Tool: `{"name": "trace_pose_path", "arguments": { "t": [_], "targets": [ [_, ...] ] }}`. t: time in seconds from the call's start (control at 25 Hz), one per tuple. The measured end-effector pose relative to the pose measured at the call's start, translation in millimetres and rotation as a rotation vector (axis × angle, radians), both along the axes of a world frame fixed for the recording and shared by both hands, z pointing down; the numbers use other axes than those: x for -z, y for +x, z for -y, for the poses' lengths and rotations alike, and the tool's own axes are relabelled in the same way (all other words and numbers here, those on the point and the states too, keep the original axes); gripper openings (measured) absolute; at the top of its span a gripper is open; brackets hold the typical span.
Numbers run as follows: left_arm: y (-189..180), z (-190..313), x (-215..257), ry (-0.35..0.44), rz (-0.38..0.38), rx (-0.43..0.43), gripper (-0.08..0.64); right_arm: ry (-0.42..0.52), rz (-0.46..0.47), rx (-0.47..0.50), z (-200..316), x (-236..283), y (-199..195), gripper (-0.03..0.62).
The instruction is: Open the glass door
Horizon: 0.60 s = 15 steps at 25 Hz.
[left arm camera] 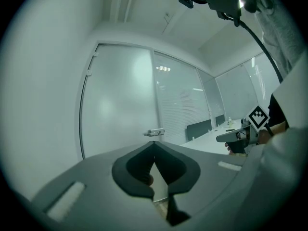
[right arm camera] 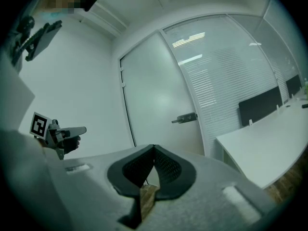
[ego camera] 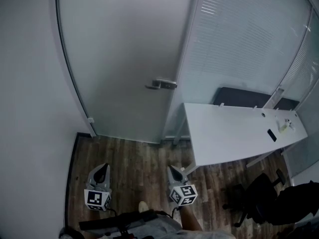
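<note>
The frosted glass door [ego camera: 124, 59] stands closed ahead of me, its metal lever handle [ego camera: 162, 84] on its right edge. In the head view both grippers are low over the wooden floor, well short of the door. My left gripper [ego camera: 103, 167] is shut with nothing in it, and my right gripper [ego camera: 172, 169] also has its jaws together and empty. The left gripper view shows its jaws [left arm camera: 154, 143] meeting below the handle [left arm camera: 155, 132], with the right gripper [left arm camera: 236, 137] off to the side. In the right gripper view the shut jaws [right arm camera: 154, 147] sit under the handle [right arm camera: 185, 118].
A white wall [ego camera: 30, 108] runs along the left of the door. A glass partition with blinds [ego camera: 249, 39] stands to its right. A white desk [ego camera: 234, 131] juts out at right, with a black office chair [ego camera: 259, 198] near it.
</note>
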<state>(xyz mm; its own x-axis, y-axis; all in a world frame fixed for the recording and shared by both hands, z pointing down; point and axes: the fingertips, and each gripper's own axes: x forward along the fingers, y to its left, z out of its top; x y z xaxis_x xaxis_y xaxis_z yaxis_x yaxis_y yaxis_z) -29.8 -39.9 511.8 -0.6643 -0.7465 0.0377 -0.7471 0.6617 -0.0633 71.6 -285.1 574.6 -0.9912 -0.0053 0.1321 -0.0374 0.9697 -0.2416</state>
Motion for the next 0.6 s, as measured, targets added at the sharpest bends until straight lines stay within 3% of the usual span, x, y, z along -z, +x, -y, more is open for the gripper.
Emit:
{"name": "trace_pose_path", "arguments": {
  "t": [0.6],
  "targets": [
    [-66.7,45.2,-7.6,-0.022,-0.01,-0.053,0.005,-0.014,-0.029,-0.018,31.3,-10.8,-57.7,0.002]
  ]
}}
